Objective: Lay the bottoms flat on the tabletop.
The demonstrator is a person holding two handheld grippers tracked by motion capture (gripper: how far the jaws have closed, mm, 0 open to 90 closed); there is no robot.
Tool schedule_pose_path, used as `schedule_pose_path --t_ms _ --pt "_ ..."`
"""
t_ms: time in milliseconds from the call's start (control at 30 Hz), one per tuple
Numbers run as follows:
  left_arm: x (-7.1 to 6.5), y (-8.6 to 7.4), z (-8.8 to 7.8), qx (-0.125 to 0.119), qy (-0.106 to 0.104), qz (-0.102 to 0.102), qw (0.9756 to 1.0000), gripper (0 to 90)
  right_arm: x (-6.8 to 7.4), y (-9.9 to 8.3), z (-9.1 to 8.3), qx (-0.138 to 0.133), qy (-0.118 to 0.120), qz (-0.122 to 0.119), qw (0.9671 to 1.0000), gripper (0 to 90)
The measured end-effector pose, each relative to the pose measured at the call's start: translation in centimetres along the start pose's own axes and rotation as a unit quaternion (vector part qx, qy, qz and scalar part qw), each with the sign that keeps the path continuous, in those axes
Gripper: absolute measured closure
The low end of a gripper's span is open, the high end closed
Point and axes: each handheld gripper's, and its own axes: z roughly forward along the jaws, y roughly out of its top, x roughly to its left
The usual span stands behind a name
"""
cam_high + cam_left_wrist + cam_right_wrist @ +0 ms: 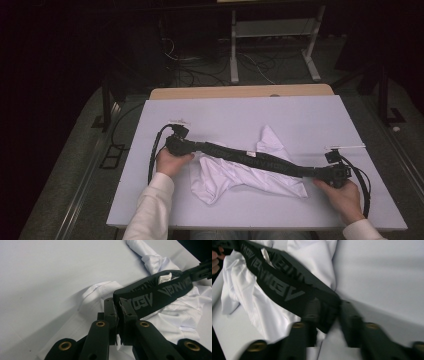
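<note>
A white garment (230, 175) lies crumpled on the white table top (240, 110), its black lettered waistband (255, 160) stretched between both grippers. My left gripper (199, 146) is at the band's left end; in the left gripper view its jaws (119, 310) are shut on the waistband (155, 290), over the white cloth (175, 315). My right gripper (316, 172) is at the right end; its view is blurred, with the waistband (287, 287) running down between the jaws (329, 312), which look closed on it. A small white label (165, 278) is sewn inside the band.
The white top rests on a wooden table whose far edge (240, 91) shows behind it. Beyond it stand a white desk frame (270, 40) and loose cables (200, 70) on a dark floor. Bare white surface surrounds the garment on all sides.
</note>
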Motion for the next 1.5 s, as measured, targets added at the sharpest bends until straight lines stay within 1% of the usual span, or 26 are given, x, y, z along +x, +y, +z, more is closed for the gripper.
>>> schedule_pose_path --t_ms 67,100,333,400,467,567,600,733,767,833,867,967,1000,1033,1067,1100,1167,1200,1233,1267,1300,1333,1367,1400,1433,1500 --pt "0.0 0.0 -0.1 -0.001 0.0 0.0 1.0 84.9 0.1 0.0 -0.1 0.006 0.003 -0.005 1.0 83.1" --pt "0.0 0.0 -0.1 -0.003 0.0 0.0 1.0 84.9 0.1 0.0 -0.5 -0.005 0.01 -0.003 0.9999 84.8" --pt "-0.4 0.4 -0.7 -0.014 0.0 0.012 0.9998 85.0 0.2 0.3 -1.4 -0.024 0.007 -0.006 0.9997 85.2" --pt "-0.7 0.7 -1.0 -0.024 -0.001 0.015 0.9996 85.0 0.5 0.5 -1.6 -0.025 0.002 -0.016 0.9995 85.2" --pt "-0.8 0.9 -1.3 -0.03 0.002 0.02 0.9994 85.0 0.8 1.0 -1.7 -0.028 -0.007 -0.035 0.999 85.2" --pt "-1.0 1.2 -1.7 -0.038 0.005 0.024 0.999 85.0 1.0 1.5 -1.9 -0.033 -0.004 -0.04 0.9986 85.2" --pt "-1.1 1.3 -1.9 -0.043 0.006 0.026 0.9987 85.1 1.1 2.3 -2.1 -0.04 -0.005 -0.049 0.998 85.2" --pt "-1.1 1.6 -2.5 -0.06 0.012 0.028 0.9977 85.1 1.1 3.6 -2.2 -0.051 -0.005 -0.06 0.9969 85.2" --pt "-1.1 1.7 -2.7 -0.066 0.012 0.028 0.9974 85.1 1.0 4.7 -2.1 -0.058 -0.004 -0.063 0.9964 85.2" --pt "-1.0 1.8 -3.0 -0.076 0.012 0.031 0.9966 85.1 1.0 5.1 -2.0 -0.06 -0.004 -0.064 0.9961 85.2" --pt "-0.9 1.9 -3.4 -0.085 0.015 0.035 0.9956 85.1 1.1 6.2 -1.7 -0.063 -0.003 -0.073 0.9954 85.2" --pt "-0.6 2.1 -3.7 -0.096 0.021 0.036 0.9945 85.1 1.3 7.6 -1.4 -0.069 -0.003 -0.082 0.9942 85.3" --pt "-0.6 2.1 -3.7 -0.096 0.021 0.036 0.9945 85.1 1.3 7.6 -1.4 -0.069 -0.003 -0.082 0.9942 85.3" --pt "-0.4 2.2 -3.9 -0.1 0.024 0.035 0.9941 85.2 1.4 8.7 -1.2 -0.075 -0.001 -0.086 0.9934 85.4" --pt "-0.3 2.3 -4.0 -0.103 0.026 0.035 0.9937 85.2 1.4 8.7 -1.2 -0.075 -0.001 -0.086 0.9934 85.4" --pt "-0.2 2.4 -4.2 -0.111 0.03 0.033 0.9928 85.3 1.5 9.6 -0.9 -0.077 0.0 -0.091 0.9928 85.5" --pt "0.0 2.6 -4.5 -0.116 0.035 0.032 0.9921 85.3 1.6 9.9 -0.8 -0.079 -0.001 -0.094 0.9925 85.5" --pt "0.1 2.8 -4.7 -0.118 0.04 0.033 0.9917 85.3 1.7 10.4 -0.6 -0.079 -0.001 -0.096 0.9922 85.5" --pt "0.2 3.0 -5.0 -0.122 0.042 0.032 0.9912 85.3 2.1 11.6 -0.1 -0.081 0.003 -0.102 0.9914 85.5" --pt "0.3 3.1 -5.2 -0.124 0.044 0.031 0.9908 85.3 2.2 11.9 0.0 -0.085 0.003 -0.106 0.9907 85.4" --pt "0.5 3.2 -5.7 -0.133 0.053 0.027 0.9893 85.3 2.4 12.4 0.1 -0.091 0.005 -0.107 0.99 85.4" --pt "0.5 3.2 -5.7 -0.133 0.053 0.027 0.9893 85.3 2.6 12.9 0.3 -0.096 0.009 -0.108 0.9894 85.4" --pt "0.5 3.1 -6.1 -0.138 0.055 0.027 0.9885 85.3 2.7 13.5 0.4 -0.098 0.014 -0.106 0.9894 85.4" --pt "0.6 3.1 -6.4 -0.146 0.056 0.025 0.9874 85.3 2.7 13.5 0.4 -0.098 0.014 -0.106 0.9894 85.4" --pt "0.7 3.0 -6.8 -0.155 0.056 0.02 0.9861 85.3 2.8 14.1 0.6 -0.098 0.019 -0.103 0.9896 85.4" --pt "0.8 3.2 -7.0 -0.156 0.064 0.018 0.9855 85.3 3.0 15.7 1.0 -0.097 0.018 -0.104 0.9897 85.4"
